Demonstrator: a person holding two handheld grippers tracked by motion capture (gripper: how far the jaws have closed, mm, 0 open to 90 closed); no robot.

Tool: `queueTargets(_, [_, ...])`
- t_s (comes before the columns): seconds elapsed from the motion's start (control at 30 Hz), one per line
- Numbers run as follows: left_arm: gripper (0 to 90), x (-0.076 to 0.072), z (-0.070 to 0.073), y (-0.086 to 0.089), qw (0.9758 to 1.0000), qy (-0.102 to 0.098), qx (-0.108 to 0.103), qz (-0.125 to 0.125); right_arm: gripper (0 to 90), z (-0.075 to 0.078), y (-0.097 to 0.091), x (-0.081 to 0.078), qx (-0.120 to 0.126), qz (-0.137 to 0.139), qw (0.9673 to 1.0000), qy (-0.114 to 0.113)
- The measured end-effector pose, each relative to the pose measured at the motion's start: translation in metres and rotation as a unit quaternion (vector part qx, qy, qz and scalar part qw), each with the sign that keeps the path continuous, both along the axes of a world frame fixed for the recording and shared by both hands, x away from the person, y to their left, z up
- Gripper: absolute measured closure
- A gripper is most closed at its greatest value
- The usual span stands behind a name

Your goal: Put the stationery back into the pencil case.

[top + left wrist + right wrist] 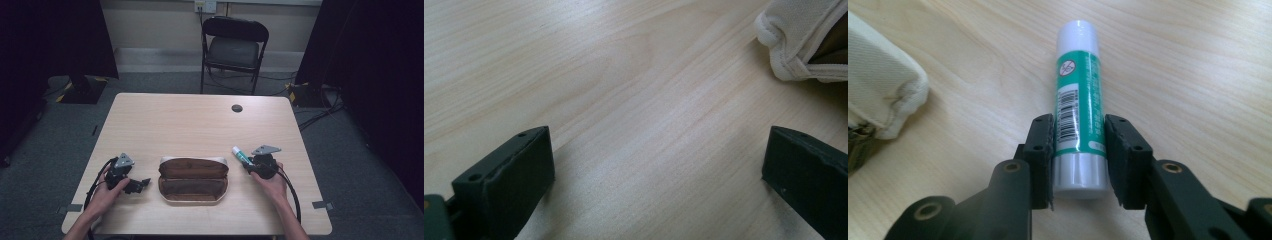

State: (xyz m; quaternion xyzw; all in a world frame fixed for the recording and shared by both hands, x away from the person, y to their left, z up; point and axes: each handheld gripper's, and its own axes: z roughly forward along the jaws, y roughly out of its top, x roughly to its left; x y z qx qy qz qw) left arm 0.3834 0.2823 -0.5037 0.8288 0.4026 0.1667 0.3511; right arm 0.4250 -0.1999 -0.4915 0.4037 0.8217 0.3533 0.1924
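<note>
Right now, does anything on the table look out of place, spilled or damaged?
Nothing stands out. The pencil case lies open and flat on the table, with no spill or damage visible. The right tongs hold a glue stick squarely by its lower body. The left tongs are open over bare wood.

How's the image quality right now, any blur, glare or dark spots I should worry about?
High view: table evenly lit, the surroundings fall to black at both sides. Left gripper view: wood grain sharp, the near fingers soft and dark, a shadow under the pouch. Right gripper view: glue stick sharp enough to show its barcode, slight glare on its white cap, pouch edge blurred.
</note>
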Motion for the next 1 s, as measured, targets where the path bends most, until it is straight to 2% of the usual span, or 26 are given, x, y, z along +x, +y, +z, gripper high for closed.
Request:
queueTargets(0.07, [0.0,0.0,0.0,0.0,1.0,0.0,0.001,0.0,66.0,-0.001,-0.002,0.0,0.009,-0.005,0.9999,0.004])
queueTargets(0.13, [0.0,0.0,0.0,0.0,1.0,0.0,0.002,-0.001,66.1,0.0,-0.003,0.0,0.007,-0.01,0.9999,0.005])
queueTargets(0.3, [0.0,0.001,0.001,0.0,1.0,0.001,0.004,-0.003,66.2,0.002,-0.006,0.001,0.04,-0.01,0.999,0.018])
queueTargets(0.37, [0.0,0.001,0.001,0.0,1.0,0.001,0.003,-0.003,66.2,0.003,-0.007,0.001,0.043,-0.013,0.9987,0.023])
queueTargets(0.47, [0.0,0.001,0.001,0.0,1.0,0.001,0.004,-0.003,66.2,0.002,-0.008,-0.001,0.063,-0.02,0.9973,0.032])
queueTargets(0.67, [0.0,0.001,0.001,0.0,1.0,0.002,0.005,-0.002,66.2,0.011,-0.012,-0.007,0.101,-0.024,0.9944,0.023])
queueTargets(1.0, [0.0,0.001,0.001,0.0,1.0,0.001,0.004,-0.002,66.2,0.029,-0.018,-0.018,0.123,-0.017,0.9923,0.004])
